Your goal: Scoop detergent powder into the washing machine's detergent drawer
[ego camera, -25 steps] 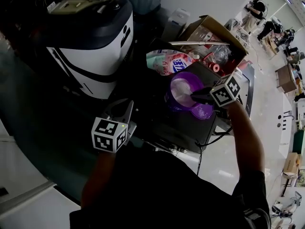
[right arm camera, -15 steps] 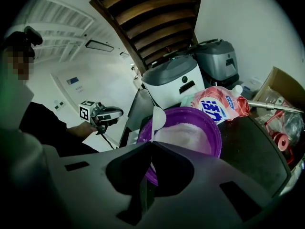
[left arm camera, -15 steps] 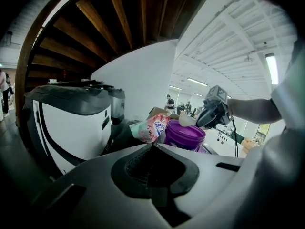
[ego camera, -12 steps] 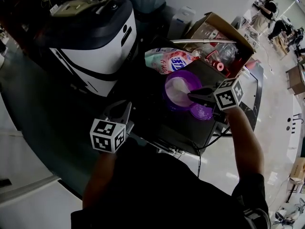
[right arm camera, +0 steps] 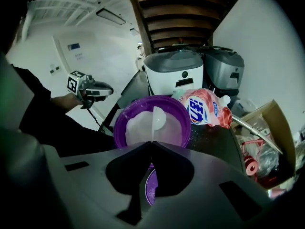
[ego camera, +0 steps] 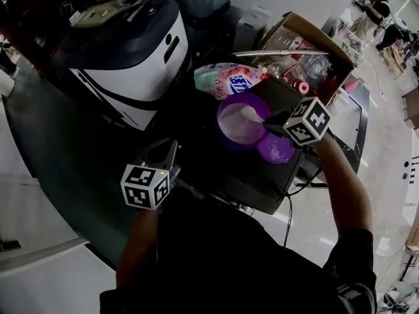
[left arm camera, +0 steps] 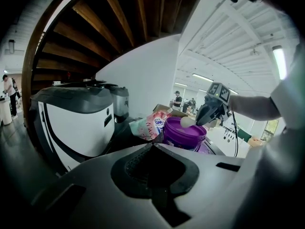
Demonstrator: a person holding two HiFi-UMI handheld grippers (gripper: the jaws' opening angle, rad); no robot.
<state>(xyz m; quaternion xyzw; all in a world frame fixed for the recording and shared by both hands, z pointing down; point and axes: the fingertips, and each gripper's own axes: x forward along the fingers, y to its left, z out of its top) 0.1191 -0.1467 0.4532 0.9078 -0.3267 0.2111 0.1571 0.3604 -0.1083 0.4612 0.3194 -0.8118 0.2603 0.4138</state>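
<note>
Moved: little since a second ago; right gripper [right arm camera: 151, 143] kept at the tub's right rim, both now a touch further left in head view; left gripper [left arm camera: 152, 145] held in the same low spot.
Right jaws: pressed together on the handle of a white scoop [right arm camera: 157, 120].
Scoop: bowl upright over the tub, just above the powder or touching it; cannot tell which.
Tub [left arm camera: 183, 137]: purple, round, open, standing on the dark desk [right arm camera: 214, 140].
Powder [right arm camera: 138, 131]: white, filling much of the tub.
Lid [ego camera: 275, 149]: purple, flat on the desk just beside the tub, under the right gripper.
Left jaws: closed together, nothing between them, well apart from the tub, pointing toward it.
Pouch [ego camera: 226, 78]: pink with blue print, lying behind the tub.
Washer [ego camera: 131, 64]: white body, dark top, left of the pouch.
Box [ego camera: 314, 51]: open cardboard, right of the pouch, clutter inside.
</note>
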